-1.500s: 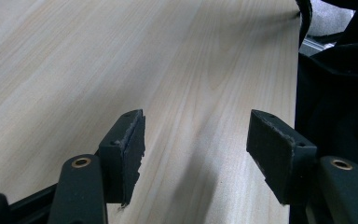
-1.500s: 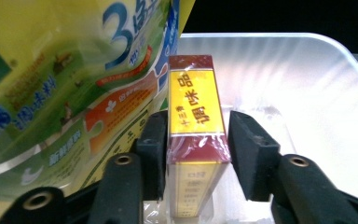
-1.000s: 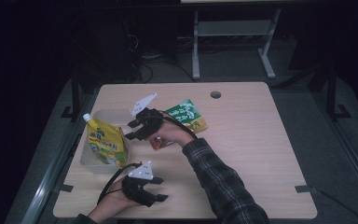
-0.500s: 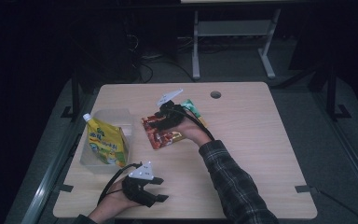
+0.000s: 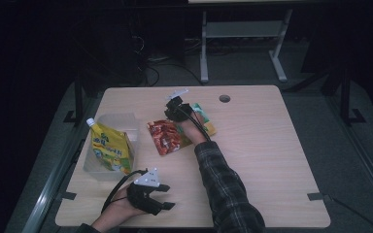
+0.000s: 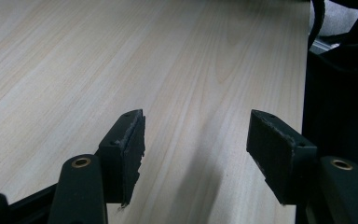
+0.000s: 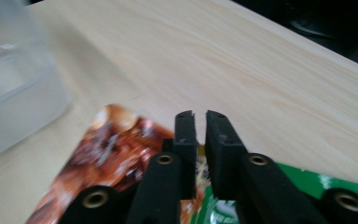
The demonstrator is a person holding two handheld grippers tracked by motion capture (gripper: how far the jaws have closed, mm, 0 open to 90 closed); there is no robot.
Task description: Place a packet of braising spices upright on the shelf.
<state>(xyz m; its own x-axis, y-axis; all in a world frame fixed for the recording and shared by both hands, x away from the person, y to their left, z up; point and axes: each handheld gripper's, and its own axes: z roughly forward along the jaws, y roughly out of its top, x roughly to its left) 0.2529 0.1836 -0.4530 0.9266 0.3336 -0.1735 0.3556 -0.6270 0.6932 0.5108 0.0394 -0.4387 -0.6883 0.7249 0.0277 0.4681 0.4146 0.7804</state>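
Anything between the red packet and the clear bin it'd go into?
Nothing visible. The right gripper is over the red packet, jaws nearly shut on its edge. The bare table lies between it and the clear bin. In the bin, a yellow pouch leans at the near end; the far end looks free.

The person is wearing a dark checked sleeve [image 5: 226,187] on the right arm. Each hand is holding a black gripper. The left gripper [image 5: 167,206] is carrying a pale grey three-cornered plate [image 5: 147,178] on top, and a thin black cable [image 5: 119,184] is looping out from it. The right gripper [image 5: 168,112] is wearing the same kind of plate, with black cables running back along the hand. Up close, the jaws are showing flat black pads [image 6: 129,135] with worn edges and small brass-coloured rivets [image 7: 165,159].
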